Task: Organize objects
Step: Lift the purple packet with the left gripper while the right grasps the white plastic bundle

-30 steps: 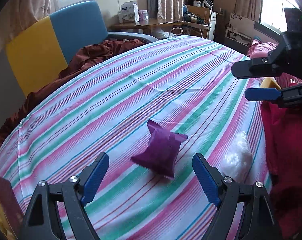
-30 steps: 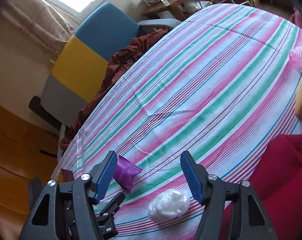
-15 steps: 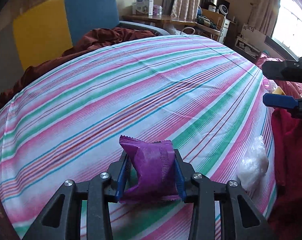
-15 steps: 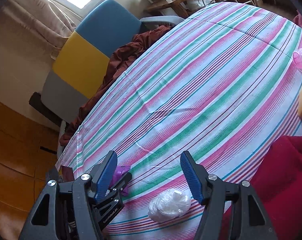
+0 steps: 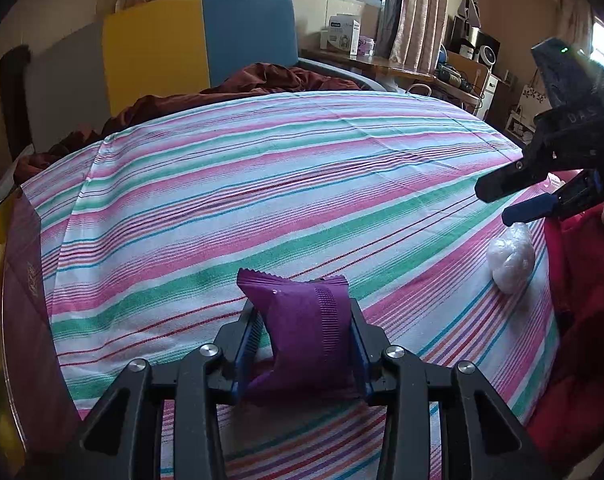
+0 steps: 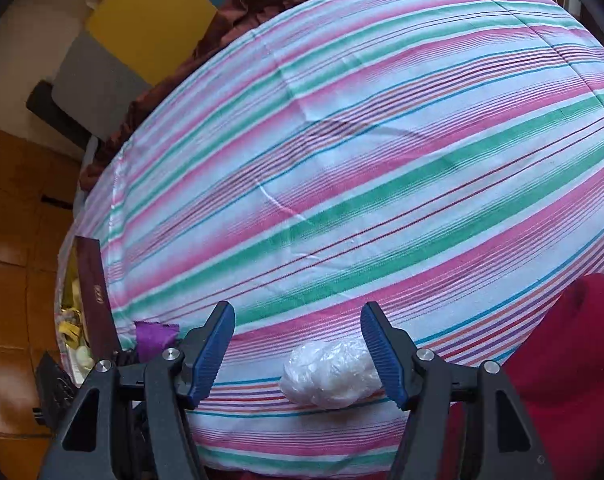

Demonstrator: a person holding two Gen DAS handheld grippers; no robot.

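left gripper (image 5: pixel 304 340) has clamped the purple packet (image 5: pixel 306 332); right gripper (image 6: pixel 298 354), jaws apart, now straddles the plastic ball (image 6: pixel 330 376).

We see the snack packet (image 5: pixel 308 332) on the bed (image 5: pixel 262 184), the plastic-wrapped ball (image 5: pixel 511 259) to its right, the chair (image 5: pixel 198 44) behind.

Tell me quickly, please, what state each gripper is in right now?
Left gripper: closed on the purple packet.
Right gripper: open, holding nothing, with the white plastic bundle between its fingers.
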